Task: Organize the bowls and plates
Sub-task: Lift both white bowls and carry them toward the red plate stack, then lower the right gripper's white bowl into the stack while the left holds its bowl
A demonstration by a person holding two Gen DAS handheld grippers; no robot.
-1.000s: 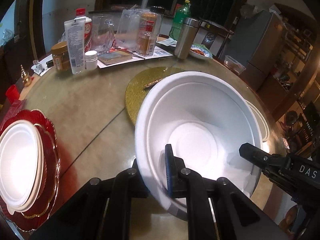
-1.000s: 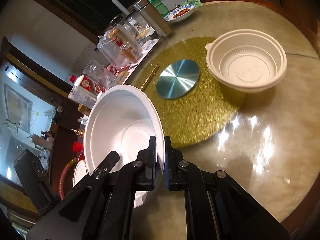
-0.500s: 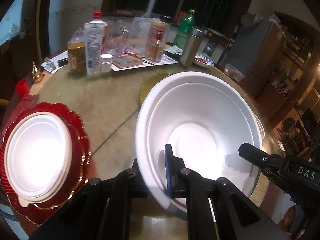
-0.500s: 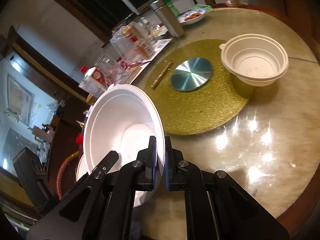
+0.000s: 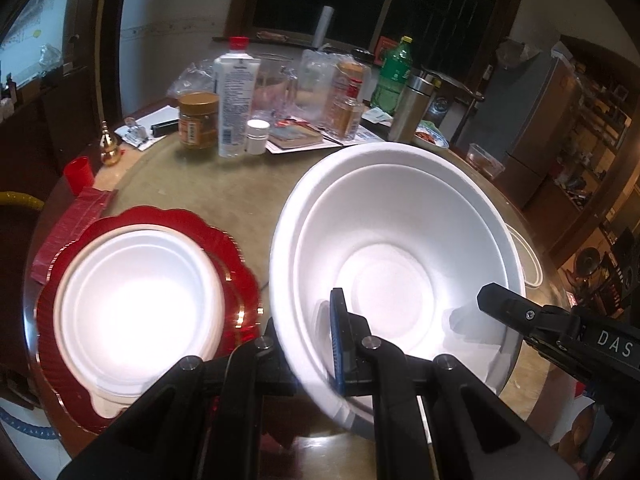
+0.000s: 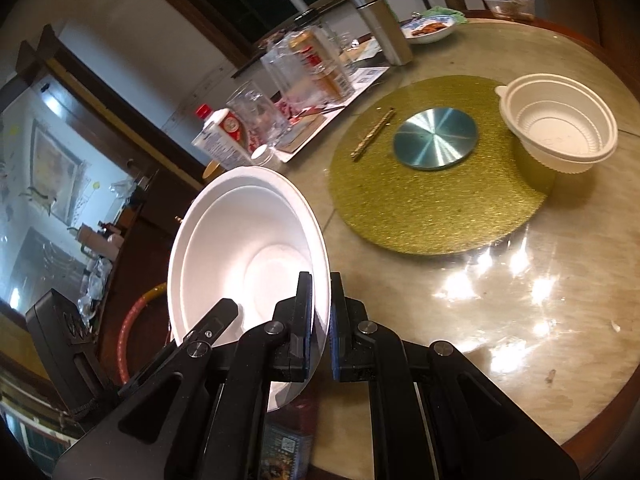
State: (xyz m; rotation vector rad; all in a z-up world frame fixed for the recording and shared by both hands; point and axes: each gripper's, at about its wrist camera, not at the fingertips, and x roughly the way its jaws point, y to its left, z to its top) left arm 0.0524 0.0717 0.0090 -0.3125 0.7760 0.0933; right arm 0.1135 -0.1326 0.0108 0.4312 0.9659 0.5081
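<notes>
Currently both grippers are clamped on the rim of one white bowl (image 5: 396,276), so the load is shared across two sides. The left gripper (image 5: 316,344) has its jaws closed down to the thickness of the wall, one blue-padded finger inside the bowl and the other outside, at the edge nearest its camera. The right gripper (image 6: 320,316) grips in the same way on the bowl's right-hand edge, one finger either side of the wall; its black tip shows in the left wrist view reaching in from the right. A second ring inside the rim suggests two nested bowls rather than one, though this cannot be confirmed.

The bowl is carried tilted and appears clear of the table (image 6: 520,320), with its mouth facing the left camera. A two-point pinch suits a light, wide foam vessel that would flex or swing if held from one side only.

Just to the left of the left gripper, and lower, a red scalloped plate (image 5: 236,248) lies on the table edge with a white plate (image 5: 136,304) seated in it. This reads as the collection stack and the likely destination for the bowl.

Ahead and right of the right gripper lies a gold round mat (image 6: 432,204) with a metal disc (image 6: 436,138) at its centre. A ribbed white bowl (image 6: 560,124) rests on the mat's far right edge, not yet gathered.

Beyond both tools, bottles, jars and a glass mug crowd the far side of the table, well apart from the work.
</notes>
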